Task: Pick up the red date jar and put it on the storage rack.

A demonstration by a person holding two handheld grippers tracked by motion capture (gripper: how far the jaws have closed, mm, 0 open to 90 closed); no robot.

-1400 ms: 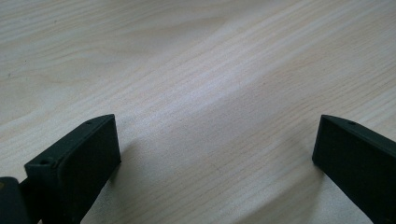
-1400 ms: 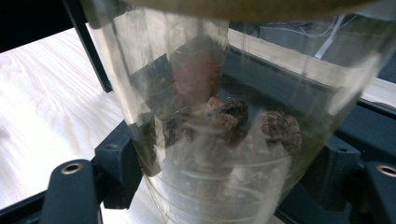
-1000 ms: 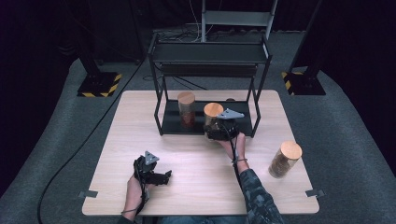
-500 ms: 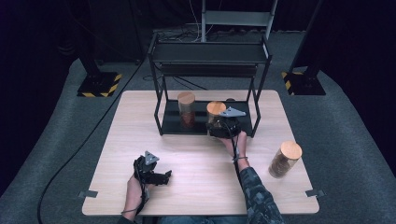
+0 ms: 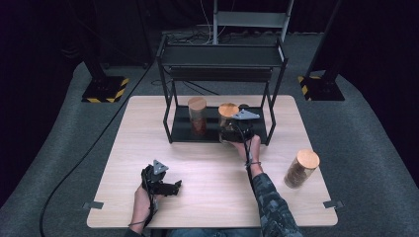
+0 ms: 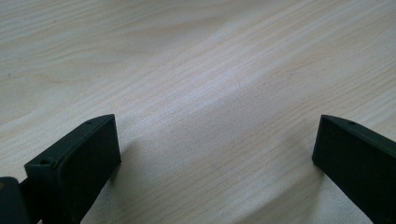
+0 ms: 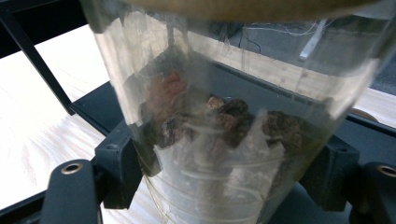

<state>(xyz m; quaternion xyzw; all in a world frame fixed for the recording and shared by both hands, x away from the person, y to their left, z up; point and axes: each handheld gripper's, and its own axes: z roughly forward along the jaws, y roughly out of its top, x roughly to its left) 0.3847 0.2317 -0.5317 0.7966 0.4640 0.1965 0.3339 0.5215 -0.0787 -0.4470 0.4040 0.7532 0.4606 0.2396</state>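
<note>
A clear jar (image 5: 228, 114) with a wooden lid and dark brown contents is at the front edge of the black rack's lower shelf (image 5: 183, 129). My right gripper (image 5: 236, 131) is shut on it. In the right gripper view the jar (image 7: 224, 116) sits between the two pads (image 7: 122, 170), pressed on both sides; I cannot tell if its base rests on the shelf. A second, similar jar (image 5: 197, 115) stands on the same shelf to its left. My left gripper (image 5: 161, 182) lies on the table near the front edge, open, with bare wood between its jaws (image 6: 215, 154).
A third wooden-lidded jar (image 5: 301, 168) stands on the table at the right. The black rack (image 5: 222, 55) has an upper shelf over the lower one, with uprights at its corners. The wooden table (image 5: 207, 173) lies between the two grippers.
The right gripper has carried its jar slightly farther away, towards the lower shelf. The left gripper has stayed where it was.
</note>
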